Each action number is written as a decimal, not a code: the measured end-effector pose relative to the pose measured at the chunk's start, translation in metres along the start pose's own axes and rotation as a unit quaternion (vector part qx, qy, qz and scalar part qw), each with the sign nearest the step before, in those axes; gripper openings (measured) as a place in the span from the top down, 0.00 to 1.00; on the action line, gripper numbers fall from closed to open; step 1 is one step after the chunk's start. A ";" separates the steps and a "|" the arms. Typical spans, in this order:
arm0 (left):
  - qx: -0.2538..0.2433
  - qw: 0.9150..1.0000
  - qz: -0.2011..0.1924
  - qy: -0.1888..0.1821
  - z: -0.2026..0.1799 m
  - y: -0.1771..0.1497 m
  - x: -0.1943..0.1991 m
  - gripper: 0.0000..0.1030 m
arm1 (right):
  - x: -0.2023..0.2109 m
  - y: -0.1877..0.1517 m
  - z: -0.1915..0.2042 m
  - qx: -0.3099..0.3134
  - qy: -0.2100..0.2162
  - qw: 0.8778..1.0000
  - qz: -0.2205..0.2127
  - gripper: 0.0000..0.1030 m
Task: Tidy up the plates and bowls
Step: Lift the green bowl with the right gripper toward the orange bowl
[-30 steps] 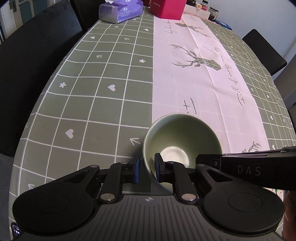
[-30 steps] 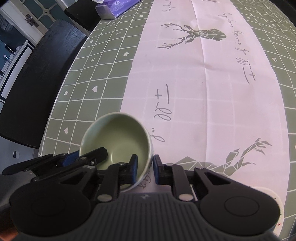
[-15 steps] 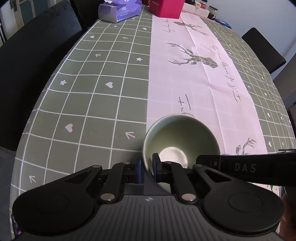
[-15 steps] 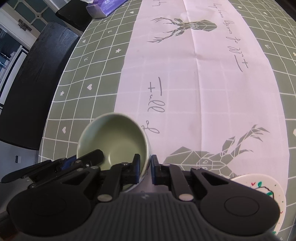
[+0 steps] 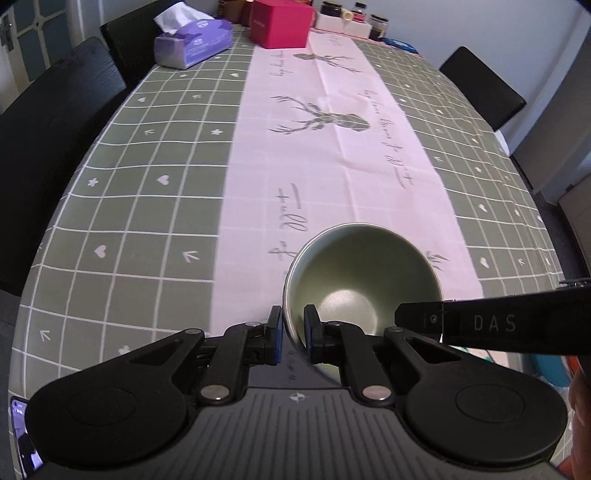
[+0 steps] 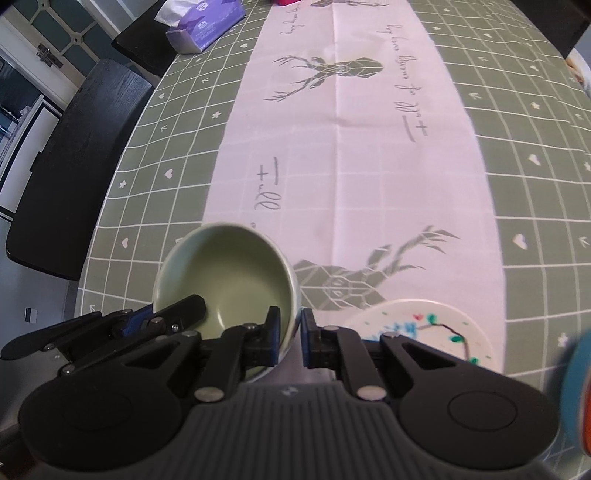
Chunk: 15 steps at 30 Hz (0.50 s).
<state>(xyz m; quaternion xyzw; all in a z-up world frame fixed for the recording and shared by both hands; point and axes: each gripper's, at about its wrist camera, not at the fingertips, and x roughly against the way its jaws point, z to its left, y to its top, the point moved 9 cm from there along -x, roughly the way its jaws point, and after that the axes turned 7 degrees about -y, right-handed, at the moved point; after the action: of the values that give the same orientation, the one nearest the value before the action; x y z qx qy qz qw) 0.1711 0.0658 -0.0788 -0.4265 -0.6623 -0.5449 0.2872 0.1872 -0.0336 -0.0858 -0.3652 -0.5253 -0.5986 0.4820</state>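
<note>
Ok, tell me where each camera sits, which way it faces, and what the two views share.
Left wrist: on the left gripper, looking along the table toward the tissue box and red box; the right gripper crosses at right.
Right wrist: on the right gripper, looking the same way, over a painted plate; the left gripper shows at left.
Shared: the green bowl, pinched at opposite rims by both.

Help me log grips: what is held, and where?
The green bowl, pinched at its rim by both the left gripper and the right gripper, on opposite sides.
</note>
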 end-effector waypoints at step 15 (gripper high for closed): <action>-0.076 0.995 0.012 -0.067 -0.141 -0.003 0.023 0.88 | 0.093 -0.029 -0.119 -0.044 -0.017 0.997 -0.054 0.92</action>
<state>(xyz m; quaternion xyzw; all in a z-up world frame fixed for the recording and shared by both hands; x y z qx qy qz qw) 0.1459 -0.0649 -0.0262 -0.4904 -0.6316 -0.5606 0.2154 0.1422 -0.1685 -0.0273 -0.3677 -0.5254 -0.6400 0.4233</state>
